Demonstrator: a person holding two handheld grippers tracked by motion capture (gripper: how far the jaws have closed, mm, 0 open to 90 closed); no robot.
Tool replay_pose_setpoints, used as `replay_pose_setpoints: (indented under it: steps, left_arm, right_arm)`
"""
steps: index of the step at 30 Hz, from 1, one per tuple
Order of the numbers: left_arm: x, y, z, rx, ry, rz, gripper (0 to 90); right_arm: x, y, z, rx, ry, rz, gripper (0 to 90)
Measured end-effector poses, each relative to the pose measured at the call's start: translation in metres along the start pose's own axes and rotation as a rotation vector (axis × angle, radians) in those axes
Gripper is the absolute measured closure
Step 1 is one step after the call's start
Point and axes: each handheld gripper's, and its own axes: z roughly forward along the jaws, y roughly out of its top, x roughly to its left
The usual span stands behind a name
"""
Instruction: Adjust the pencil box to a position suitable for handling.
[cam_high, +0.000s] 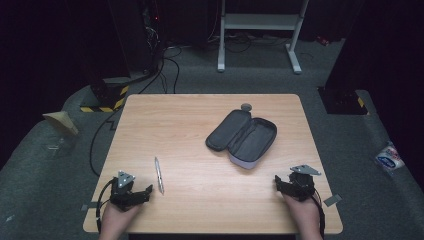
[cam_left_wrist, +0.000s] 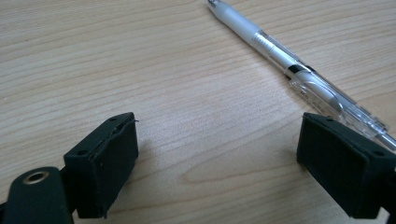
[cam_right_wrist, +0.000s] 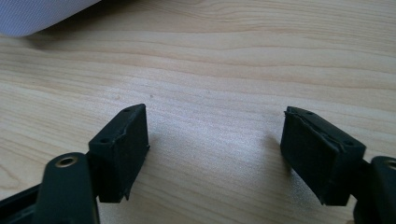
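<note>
Left gripper (cam_high: 142, 192) and right gripper (cam_high: 280, 184) rest on the wooden table (cam_high: 200, 200) with jaws wide and empty, the pen (cam_high: 159, 174) just beside the left, the open pencil case (cam_high: 242, 136) toward the far right.

We hold L gripper (cam_high: 131, 192) near-left, R gripper (cam_high: 292, 186) near-right, both low w/ jaws spread wide, nothing between.

Pale wood-grain tabletop (cam_left_wrist: 140, 70), smooth and matt; glossy clear-plastic pen (cam_left_wrist: 280, 60); dark cloth case (cam_high: 242, 136); matt black jaws.
</note>
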Motion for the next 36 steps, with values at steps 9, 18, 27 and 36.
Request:
replay_pose_setpoints:
  steps: [9,18,27,36]
  left_arm:
    - [0.000,0.001,0.001,-0.004,0.021,-0.018,15.6]
    - [0.000,0.002,0.001,-0.001,0.018,-0.010,14.8]
    - [0.000,0.001,0.001,-0.010,0.026,-0.025,17.1]
    - [-0.001,0.001,0.001,-0.007,0.039,-0.027,18.6]
  right_arm:
    - [0.003,0.006,-0.005,-0.027,0.021,-0.015,28.9]
    - [0.003,0.018,-0.015,-0.105,0.054,-0.036,34.9]
    - [0.011,0.038,-0.015,-0.157,0.101,-0.050,38.3]
    - [0.035,0.059,-0.016,-0.214,0.176,-0.090,38.5]
